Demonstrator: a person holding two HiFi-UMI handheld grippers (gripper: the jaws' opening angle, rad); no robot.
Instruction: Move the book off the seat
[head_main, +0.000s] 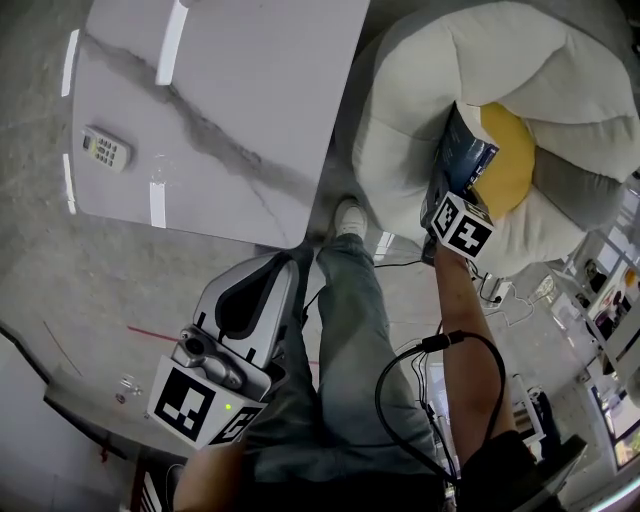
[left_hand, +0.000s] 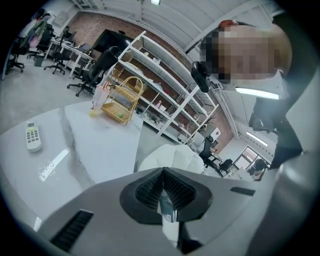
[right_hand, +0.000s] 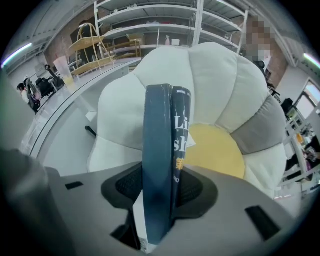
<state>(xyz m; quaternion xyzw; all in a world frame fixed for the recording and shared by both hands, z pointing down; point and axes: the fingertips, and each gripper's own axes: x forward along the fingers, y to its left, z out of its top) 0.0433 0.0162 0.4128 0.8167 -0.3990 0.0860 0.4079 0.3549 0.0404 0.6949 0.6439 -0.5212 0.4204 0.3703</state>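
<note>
A dark blue book (head_main: 464, 158) is lifted a little above the cream flower-shaped seat (head_main: 520, 70), beside its yellow centre (head_main: 512, 165). My right gripper (head_main: 448, 190) is shut on the book's lower end. In the right gripper view the book (right_hand: 159, 150) stands on edge with its spine towards the camera, and the pads of the right gripper (right_hand: 160, 192) press both covers, with the seat (right_hand: 215, 75) behind it. My left gripper (head_main: 283, 265) hangs at the lower left, far from the seat. In its own view the left gripper (left_hand: 165, 192) has its jaws together.
A white marble-look table (head_main: 250, 100) with a remote (head_main: 105, 150) on it stands left of the seat. The person's leg and shoe (head_main: 348, 215) are between table and seat. A black cable (head_main: 400, 370) loops by the right arm. Shelving (left_hand: 165, 85) and a wire basket (left_hand: 122, 100) stand beyond the table.
</note>
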